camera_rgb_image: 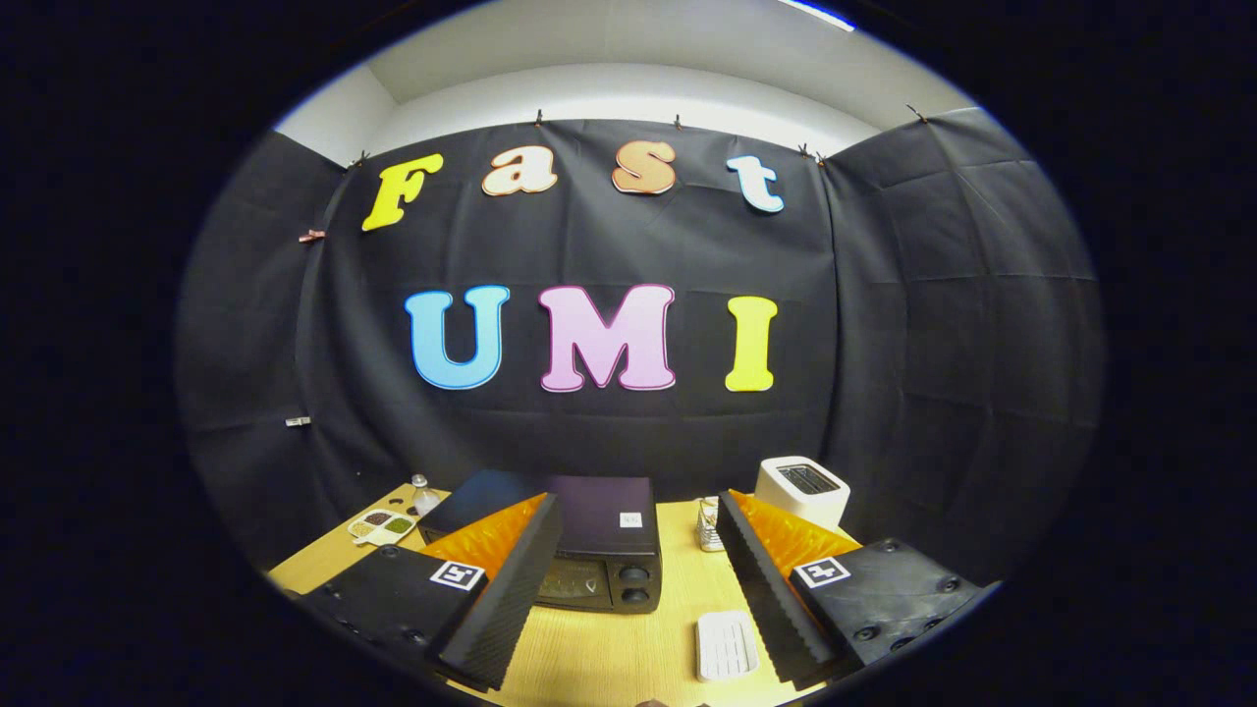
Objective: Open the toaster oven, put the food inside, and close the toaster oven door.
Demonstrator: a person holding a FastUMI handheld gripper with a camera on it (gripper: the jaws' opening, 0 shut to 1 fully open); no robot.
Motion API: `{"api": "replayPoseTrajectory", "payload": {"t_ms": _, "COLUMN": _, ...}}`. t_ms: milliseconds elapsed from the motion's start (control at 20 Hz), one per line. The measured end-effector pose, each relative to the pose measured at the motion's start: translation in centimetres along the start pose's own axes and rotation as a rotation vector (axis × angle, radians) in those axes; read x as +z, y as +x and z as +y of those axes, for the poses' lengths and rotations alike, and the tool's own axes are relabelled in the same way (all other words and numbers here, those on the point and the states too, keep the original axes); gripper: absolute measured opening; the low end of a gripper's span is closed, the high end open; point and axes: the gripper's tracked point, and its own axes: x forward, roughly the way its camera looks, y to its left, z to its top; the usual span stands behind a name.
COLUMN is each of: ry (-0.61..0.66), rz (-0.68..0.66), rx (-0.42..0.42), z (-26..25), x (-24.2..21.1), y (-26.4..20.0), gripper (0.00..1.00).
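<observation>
Claw fingers spread wide and holding nothing hang above the wooden desk, the shut toaster oven just ahead between them, a white toaster beyond, and a small white ridged tray near the right finger.

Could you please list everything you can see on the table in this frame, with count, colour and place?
toaster oven: one, black, door shut, ahead of the fingers, partly behind one of them
toaster: one, white, at the table's back, beyond the other finger
white ridged item: one, on the table between the fingers
small metal holder: one, silvery, between oven and toaster
divided dish: one, white, at the table's far corner
small bottle: one, clear, behind the dish
table: one, light wood
gripper: one, fingers wide apart, holding nothing
</observation>
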Motion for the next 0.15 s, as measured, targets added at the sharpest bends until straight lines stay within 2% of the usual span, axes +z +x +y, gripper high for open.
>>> {"api": "replayPoseTrajectory", "payload": {"t_ms": 150, "ry": 0.000, "rz": -0.005, "rx": 0.046, "z": 0.57, "x": 0.55, "y": 0.84, "gripper": 0.98}}
